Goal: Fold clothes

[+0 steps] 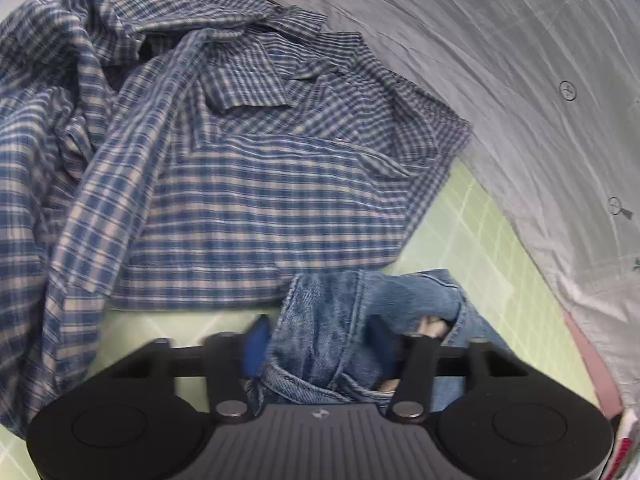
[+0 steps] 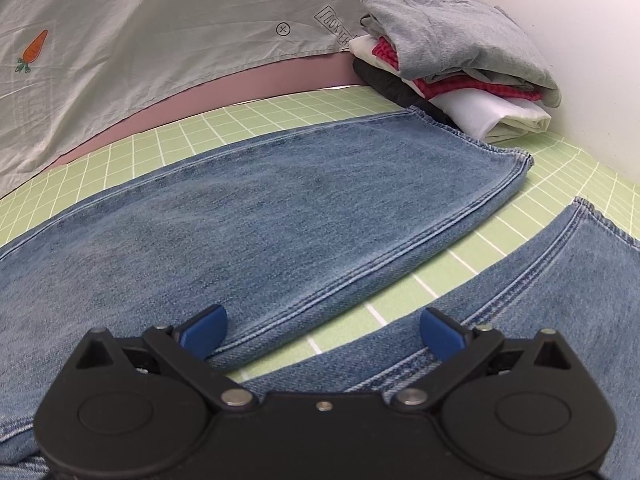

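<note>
Jeans lie spread on the green grid mat, legs parted, flat enough to fold. The left gripper pinches their bunched waistband; the right gripper hovers spread wide over the crotch. A checked shirt lies crumpled beyond, and folded clothes are stacked aside.

A bare strip of green mat runs between the two jean legs, centre right. The folded stack blocks the upper right corner. The plaid shirt (crumpled) fills the left view's upper left; mat shows right of it.
</note>
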